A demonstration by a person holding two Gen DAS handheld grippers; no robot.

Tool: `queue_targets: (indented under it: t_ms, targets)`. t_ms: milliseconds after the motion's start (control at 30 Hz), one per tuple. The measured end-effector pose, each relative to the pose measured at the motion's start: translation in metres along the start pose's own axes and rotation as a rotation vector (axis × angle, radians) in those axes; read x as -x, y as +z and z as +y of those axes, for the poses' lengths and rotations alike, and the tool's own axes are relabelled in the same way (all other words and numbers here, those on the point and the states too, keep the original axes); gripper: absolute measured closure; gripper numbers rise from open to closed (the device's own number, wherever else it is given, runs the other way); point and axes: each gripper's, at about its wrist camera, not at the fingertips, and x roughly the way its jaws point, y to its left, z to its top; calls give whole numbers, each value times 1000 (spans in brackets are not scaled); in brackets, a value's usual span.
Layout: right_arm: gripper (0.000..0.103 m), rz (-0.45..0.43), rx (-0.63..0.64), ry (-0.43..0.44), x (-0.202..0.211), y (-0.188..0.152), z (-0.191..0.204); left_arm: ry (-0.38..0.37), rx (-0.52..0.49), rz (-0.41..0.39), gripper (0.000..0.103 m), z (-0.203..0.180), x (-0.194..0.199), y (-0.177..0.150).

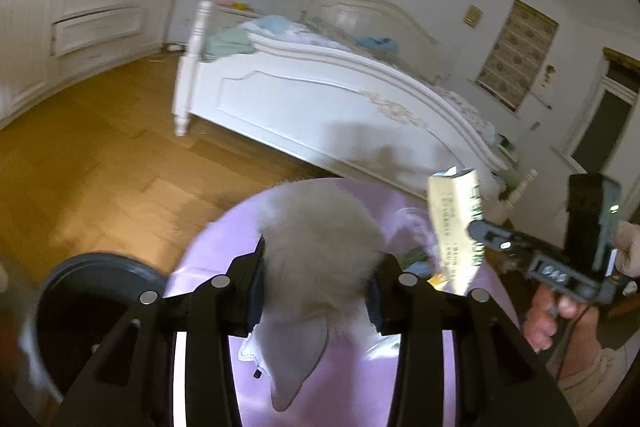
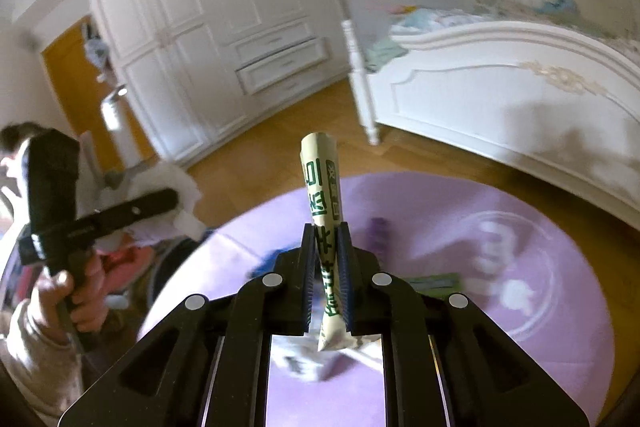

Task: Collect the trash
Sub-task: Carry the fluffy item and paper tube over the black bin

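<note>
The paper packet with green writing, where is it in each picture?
Left wrist view: the paper packet is at the right, pinched by the right gripper, in front of the white bed.
Right wrist view: the packet stands in the middle, squeezed between that gripper's own fingers.
Shared landmark: the white bed, behind the round purple rug in both views.

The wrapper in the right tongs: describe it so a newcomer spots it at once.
Find the round purple rug in front of the white bed. Above it, the right tongs pinch a crumpled wrapper standing upright. It is pale with green print, unlike the white tissue in the left tongs.
</note>
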Motion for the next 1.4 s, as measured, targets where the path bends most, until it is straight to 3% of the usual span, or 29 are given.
queue_targets:
  t_ms: [367, 633, 900, 1400]
  targets:
    - [92, 104, 136, 181, -61, 2, 133, 190, 154, -33, 63, 101, 55, -48]
    - [92, 187, 153, 266, -121, -7, 195, 242, 227, -13, 63, 144, 63, -69]
    - [92, 240, 122, 301, -166, -15, 223, 271, 249, -4, 63, 163, 64, -83]
    - [92, 312, 95, 271, -219, -34, 227, 294, 273, 46, 62, 183, 49, -97]
